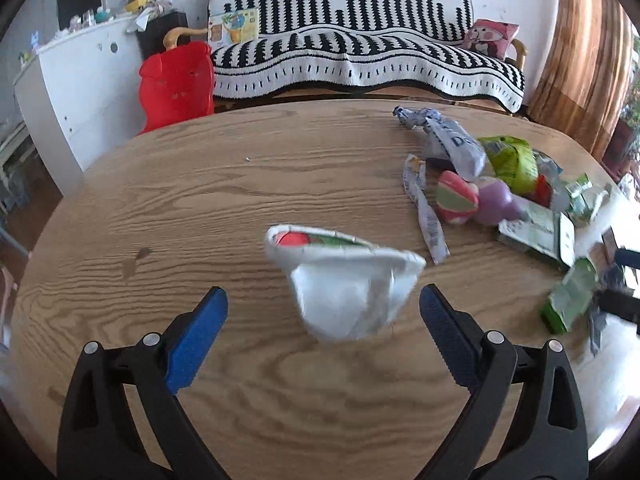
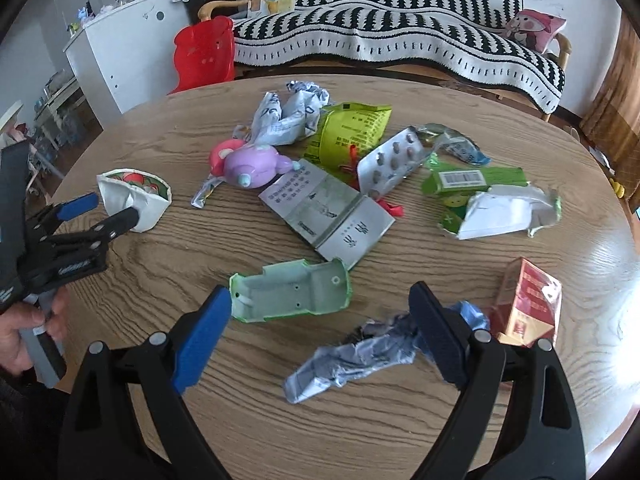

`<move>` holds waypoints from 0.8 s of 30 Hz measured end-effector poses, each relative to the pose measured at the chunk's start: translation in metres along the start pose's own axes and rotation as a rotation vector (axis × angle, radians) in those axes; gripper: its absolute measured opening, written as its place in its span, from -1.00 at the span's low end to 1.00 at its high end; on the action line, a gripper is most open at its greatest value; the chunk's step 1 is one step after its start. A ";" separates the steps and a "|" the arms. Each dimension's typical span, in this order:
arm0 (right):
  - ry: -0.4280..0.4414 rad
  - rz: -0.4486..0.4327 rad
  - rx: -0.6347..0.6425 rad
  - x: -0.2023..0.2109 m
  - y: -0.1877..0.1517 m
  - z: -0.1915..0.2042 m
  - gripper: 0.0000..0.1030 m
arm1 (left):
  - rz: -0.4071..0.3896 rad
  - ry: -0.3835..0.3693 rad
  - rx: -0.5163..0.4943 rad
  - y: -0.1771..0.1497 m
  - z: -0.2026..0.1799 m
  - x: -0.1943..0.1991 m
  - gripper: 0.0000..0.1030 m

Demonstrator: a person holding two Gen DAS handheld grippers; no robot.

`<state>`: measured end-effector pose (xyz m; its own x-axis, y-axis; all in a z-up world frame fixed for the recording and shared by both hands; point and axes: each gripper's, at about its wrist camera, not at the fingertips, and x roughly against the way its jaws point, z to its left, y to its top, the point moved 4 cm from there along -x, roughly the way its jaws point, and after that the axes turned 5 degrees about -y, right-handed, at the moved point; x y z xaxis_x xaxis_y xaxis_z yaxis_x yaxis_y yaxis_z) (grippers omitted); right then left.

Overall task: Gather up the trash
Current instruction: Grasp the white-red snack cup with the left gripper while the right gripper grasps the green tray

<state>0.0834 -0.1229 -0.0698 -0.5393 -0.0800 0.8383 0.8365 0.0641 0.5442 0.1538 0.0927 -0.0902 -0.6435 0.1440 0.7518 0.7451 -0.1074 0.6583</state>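
Note:
A crushed white paper cup [image 1: 344, 284] lies on the round wooden table [image 1: 200, 184], between the open fingers of my left gripper [image 1: 324, 312]. The right wrist view shows the cup [image 2: 136, 196] with the left gripper [image 2: 106, 210] around it, open. My right gripper [image 2: 320, 316] is open and empty above a green plastic tray piece [image 2: 292, 294] and a crumpled blue-white wrapper [image 2: 360, 354]. A trash pile lies in the middle: grey leaflet [image 2: 328, 214], pill blister [image 2: 390, 162], green packet [image 2: 352, 132], torn white box [image 2: 504, 210].
A red carton [image 2: 526, 304] stands at the table's right. A purple and pink toy [image 2: 252, 164] lies by the trash. Behind the table stand a red plastic chair [image 2: 204, 56], a striped sofa [image 2: 400, 32] and a white cabinet [image 2: 124, 44].

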 end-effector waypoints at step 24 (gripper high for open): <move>-0.012 0.048 0.079 -0.030 -0.001 0.022 0.83 | -0.027 -0.036 0.025 0.017 -0.027 0.025 0.21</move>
<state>0.0968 -0.0984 -0.0949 -0.5001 -0.0629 0.8637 0.8514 0.1462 0.5037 0.1458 0.0680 -0.0589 -0.6573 0.1817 0.7314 0.7317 -0.0786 0.6771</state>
